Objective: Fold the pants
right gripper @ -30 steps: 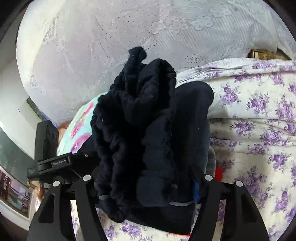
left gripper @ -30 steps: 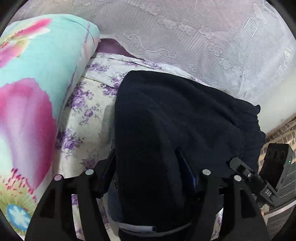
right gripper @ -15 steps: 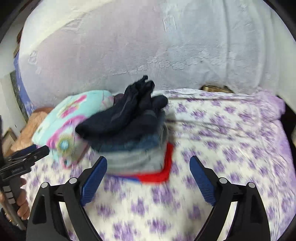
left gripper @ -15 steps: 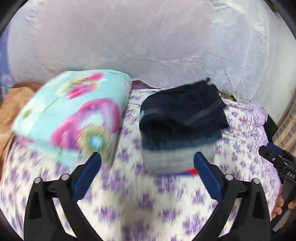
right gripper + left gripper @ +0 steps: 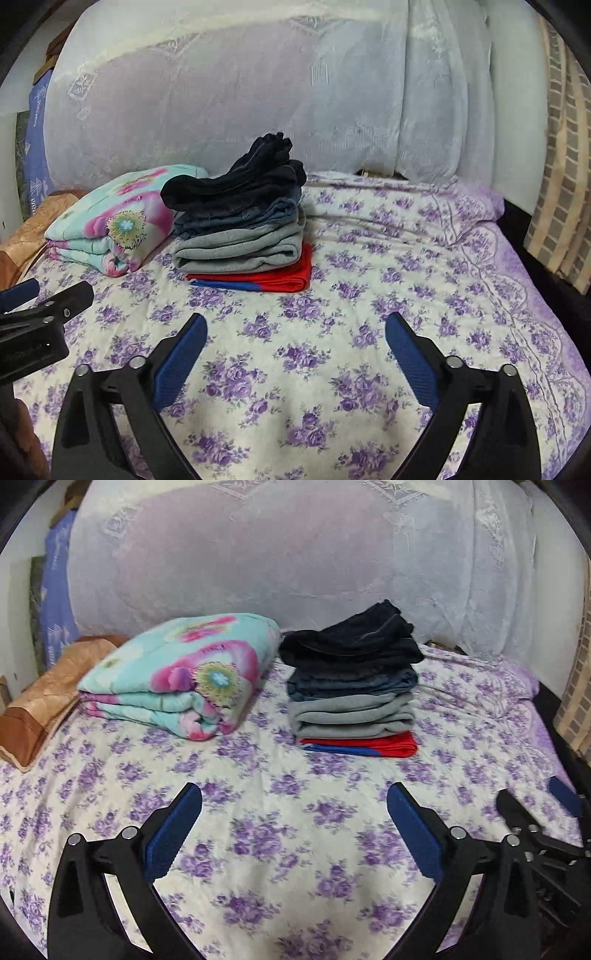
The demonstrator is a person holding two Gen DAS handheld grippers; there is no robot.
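Pants (image 5: 351,642): dark pair, folded, topping the clothes stack (image 5: 354,701) on the bed (image 5: 295,849) beside the floral blanket (image 5: 184,679). My left gripper (image 5: 294,814) and right gripper (image 5: 293,341): fingers spread, empty, well clear. I judge this fold complete; nothing unfolded visible.

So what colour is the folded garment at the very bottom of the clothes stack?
Red with a blue edge, clearest in the right wrist view.

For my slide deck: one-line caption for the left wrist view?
Open left hand-held gripper faces dark pants topping a folded stack beside a floral blanket.
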